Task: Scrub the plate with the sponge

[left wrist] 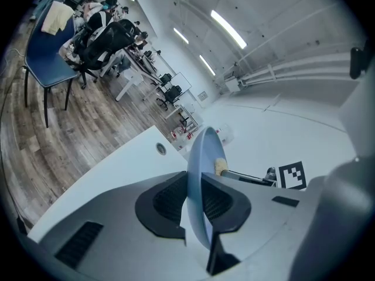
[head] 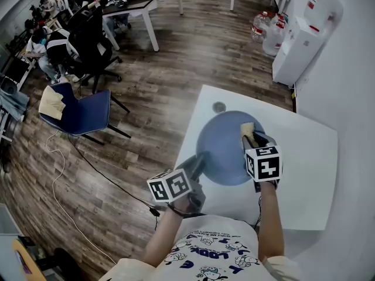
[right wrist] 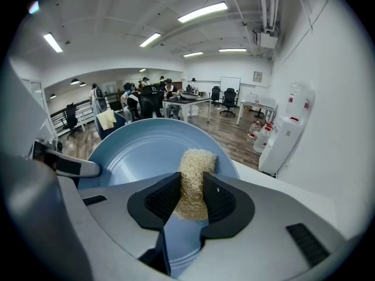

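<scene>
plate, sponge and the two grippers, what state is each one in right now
plate: clamped by its rim, sponge against its inner face
sponge: pinched between the right jaws, tip sticking out onto the plate
left gripper: shut on the plate's rim
right gripper: shut on the sponge
</scene>
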